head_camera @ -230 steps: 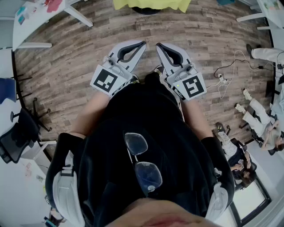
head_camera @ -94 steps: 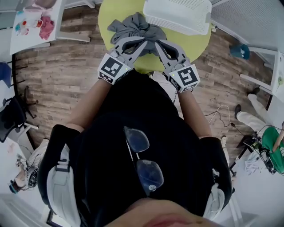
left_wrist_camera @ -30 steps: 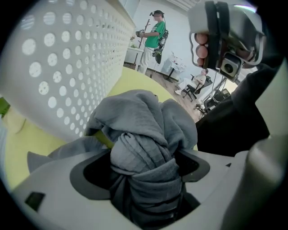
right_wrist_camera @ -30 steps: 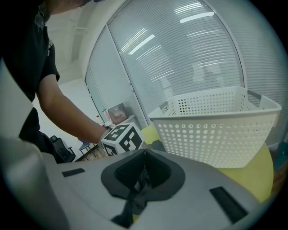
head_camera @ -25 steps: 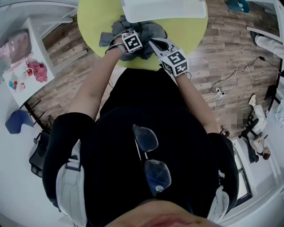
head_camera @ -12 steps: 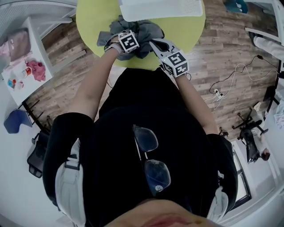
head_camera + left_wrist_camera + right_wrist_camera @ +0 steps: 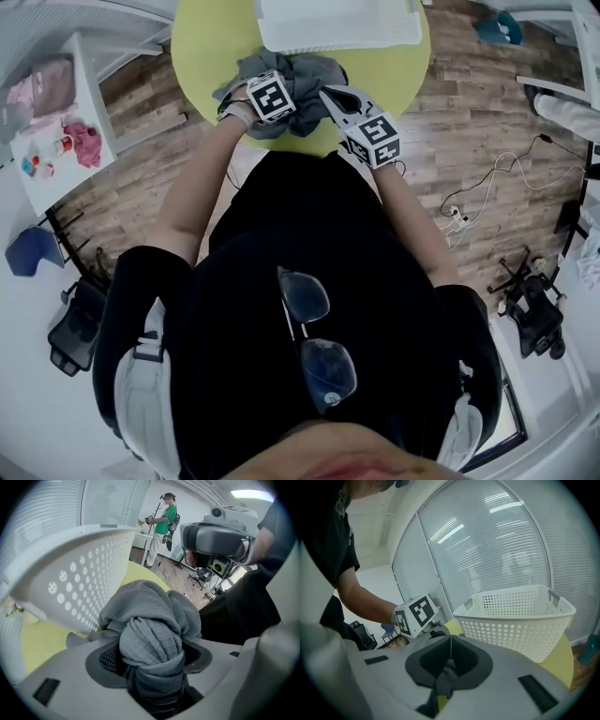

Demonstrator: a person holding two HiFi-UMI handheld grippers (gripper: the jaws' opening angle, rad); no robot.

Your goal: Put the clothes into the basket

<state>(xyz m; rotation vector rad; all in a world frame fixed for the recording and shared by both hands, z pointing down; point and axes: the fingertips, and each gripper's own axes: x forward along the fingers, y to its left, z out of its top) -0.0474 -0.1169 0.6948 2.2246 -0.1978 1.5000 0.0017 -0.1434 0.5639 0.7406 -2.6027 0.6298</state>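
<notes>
Gray clothes [image 7: 151, 603] bunch in the left tool [image 7: 150, 641], whose jaws just closed on them, the right tool [image 7: 450, 644] pinching a fold.

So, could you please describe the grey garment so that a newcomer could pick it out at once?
Find the round yellow-green table; a white perforated basket stands at its far side. Just in front of that basket is the grey garment: a soft, crumpled bundle of cloth, the only fabric on the table beside the rigid white basket.
</notes>
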